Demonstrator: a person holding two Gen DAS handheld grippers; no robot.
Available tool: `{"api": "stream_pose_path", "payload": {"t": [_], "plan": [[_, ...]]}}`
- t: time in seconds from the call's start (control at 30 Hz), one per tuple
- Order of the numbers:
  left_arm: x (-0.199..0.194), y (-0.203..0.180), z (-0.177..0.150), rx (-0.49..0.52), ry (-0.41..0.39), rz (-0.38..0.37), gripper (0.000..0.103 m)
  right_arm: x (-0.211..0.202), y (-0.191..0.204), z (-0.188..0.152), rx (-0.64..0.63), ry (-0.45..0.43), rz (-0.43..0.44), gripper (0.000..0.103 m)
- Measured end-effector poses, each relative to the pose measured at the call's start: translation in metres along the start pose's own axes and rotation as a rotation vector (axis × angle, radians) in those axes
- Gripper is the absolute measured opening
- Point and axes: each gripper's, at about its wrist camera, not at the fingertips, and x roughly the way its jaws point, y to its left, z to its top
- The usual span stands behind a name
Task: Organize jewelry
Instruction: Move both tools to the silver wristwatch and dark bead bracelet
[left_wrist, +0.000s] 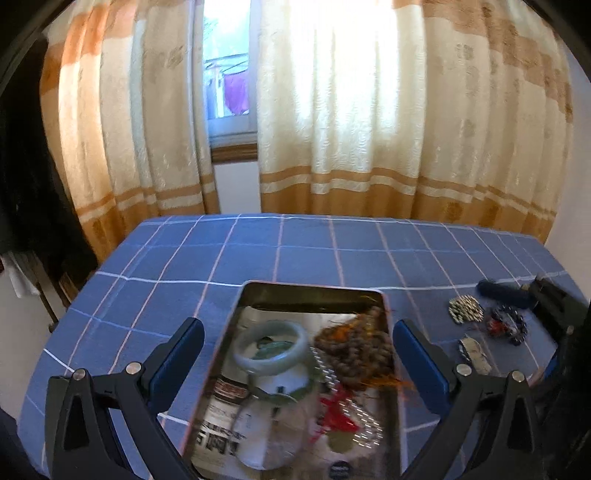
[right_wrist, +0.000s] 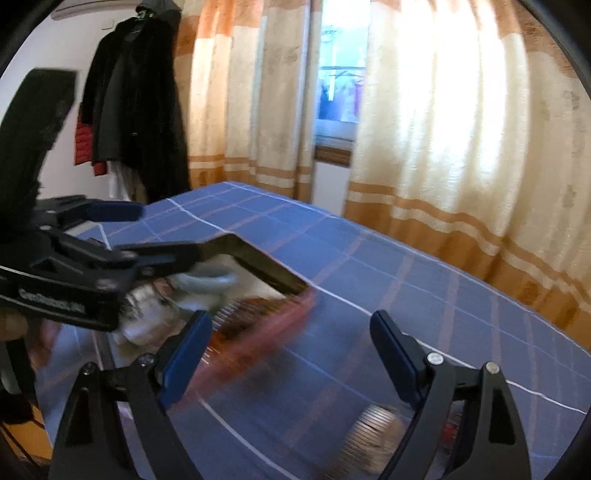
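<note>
Curtains (left_wrist: 351, 110), cream with orange bands, fill the background; a strip of window (left_wrist: 231, 74) shows between them. Dark coats (right_wrist: 136, 103) hang at far left in the right wrist view.

Surface (left_wrist: 258, 251): covered in blue cloth with a white and pink grid.

Metal tin (left_wrist: 258, 291), rectangular and shallow, sits open on the surface near its front edge. It holds most of the jewelry: a pale green bangle (left_wrist: 271, 345) at left, a heap of brown beads (left_wrist: 354, 347) with orange threads at right, a silver chain band (left_wrist: 325, 369) between and below them, something red (left_wrist: 338, 413) lower down. Contents partly blurred.

Left gripper (left_wrist: 298, 360): fingers wide apart, straddling the tin from above, one either side, nothing pressed between the pads.

Right gripper (right_wrist: 291, 354): fingers apart, nothing clamped. It sits to the right of the tin, over bare cloth; view heavily motion-blurred.

Loose pieces on the cloth right of the tin, well clear of it: a silver beaded piece (left_wrist: 465, 308), a dark piece with red (left_wrist: 506, 325), a small silver item (left_wrist: 474, 352). A blurred silver beaded object (right_wrist: 369, 432) lies low between the right fingers.
</note>
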Motion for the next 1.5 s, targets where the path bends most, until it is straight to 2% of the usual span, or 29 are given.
{"api": "stream_pose_path", "payload": {"t": [0.23,0.33,0.47,0.5,0.63,0.77,0.9,1.03,1.1,1.2,1.33,1.37,1.4,1.5], "plan": [[-0.009,-0.057,-0.01,0.082,-0.016,-0.073,0.102,-0.034,-0.081,-0.041,0.097,0.039,-0.156,0.09],[-0.009,-0.077,-0.012,0.093,-0.015,-0.105,0.102,-0.044,-0.124,-0.06,0.213,0.054,-0.216,0.09],[-0.002,-0.111,-0.016,0.139,0.009,-0.144,0.102,-0.05,-0.16,-0.076,0.346,0.053,-0.256,0.09],[0.001,-0.12,-0.017,0.151,0.017,-0.153,0.102,-0.051,-0.164,-0.079,0.364,0.06,-0.257,0.089],[0.01,-0.145,-0.023,0.192,0.04,-0.169,0.102,-0.045,-0.173,-0.086,0.423,0.115,-0.211,0.072],[0.034,-0.157,-0.027,0.194,0.102,-0.184,0.102,-0.04,-0.169,-0.087,0.403,0.148,-0.194,0.066],[0.051,-0.164,-0.029,0.207,0.153,-0.195,0.102,-0.036,-0.172,-0.093,0.415,0.186,-0.175,0.054],[0.063,-0.168,-0.033,0.222,0.181,-0.194,0.1,-0.029,-0.173,-0.096,0.413,0.23,-0.161,0.05],[0.07,-0.168,-0.035,0.219,0.205,-0.199,0.087,-0.025,-0.173,-0.098,0.412,0.256,-0.155,0.045],[0.079,-0.169,-0.038,0.211,0.254,-0.224,0.074,-0.02,-0.174,-0.1,0.415,0.289,-0.15,0.04],[0.081,-0.169,-0.039,0.215,0.273,-0.24,0.069,-0.018,-0.17,-0.099,0.388,0.305,-0.165,0.039],[0.081,-0.17,-0.039,0.217,0.272,-0.246,0.065,-0.018,-0.169,-0.098,0.382,0.308,-0.17,0.035],[0.08,-0.171,-0.039,0.22,0.268,-0.247,0.057,-0.018,-0.168,-0.098,0.37,0.31,-0.174,0.024],[0.077,-0.173,-0.04,0.227,0.26,-0.252,0.044,-0.018,-0.163,-0.096,0.343,0.308,-0.173,0.017]]}}
